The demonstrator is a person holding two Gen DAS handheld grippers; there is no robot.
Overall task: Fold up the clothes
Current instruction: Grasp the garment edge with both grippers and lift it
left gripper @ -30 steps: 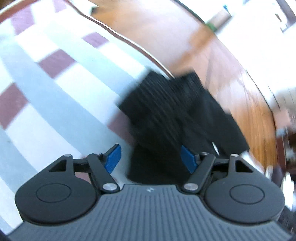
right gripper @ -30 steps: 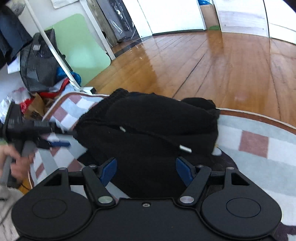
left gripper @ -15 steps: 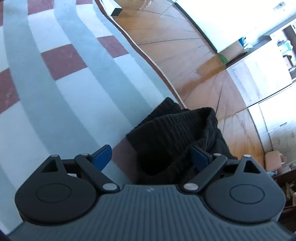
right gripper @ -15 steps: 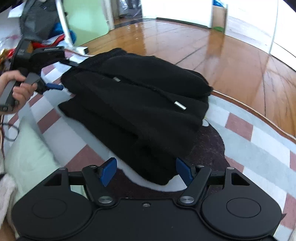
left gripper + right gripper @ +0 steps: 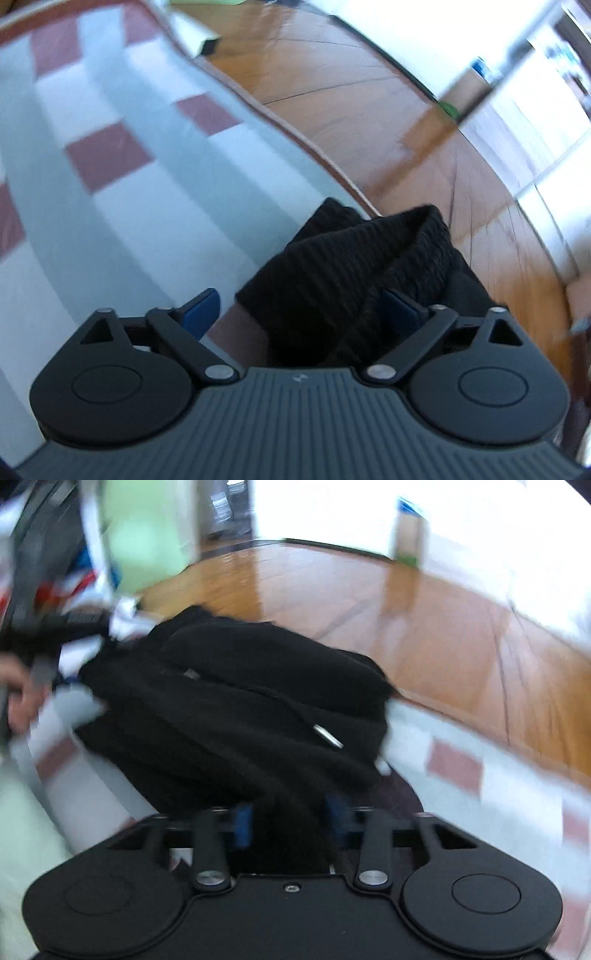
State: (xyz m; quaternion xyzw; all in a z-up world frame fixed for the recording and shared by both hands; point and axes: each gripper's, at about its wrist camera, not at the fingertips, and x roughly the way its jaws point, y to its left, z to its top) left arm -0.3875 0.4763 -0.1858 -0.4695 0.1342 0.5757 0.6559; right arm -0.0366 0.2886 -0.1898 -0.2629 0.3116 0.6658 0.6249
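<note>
A black knit hoodie (image 5: 240,716) lies bunched on a checked rug (image 5: 517,805), with a metal-tipped drawstring (image 5: 328,736) on top. My right gripper (image 5: 291,823) has its blue pads close together on a fold of the hoodie's near edge. In the left wrist view the ribbed hem of the hoodie (image 5: 351,273) sits between the wide-apart blue fingers of my left gripper (image 5: 303,314), which is open around it. The left gripper and the hand holding it also show at the far left of the right wrist view (image 5: 33,672).
The rug (image 5: 110,184) has grey, white and maroon squares and ends at a brown border, with wooden floor (image 5: 369,96) beyond. A pile of bags and clutter (image 5: 55,565) and a pale green board (image 5: 147,535) stand at the back left.
My right gripper moved in onto the hoodie's near edge and closed its fingers on the cloth. My left gripper stayed open at the ribbed hem, shifting slightly.
</note>
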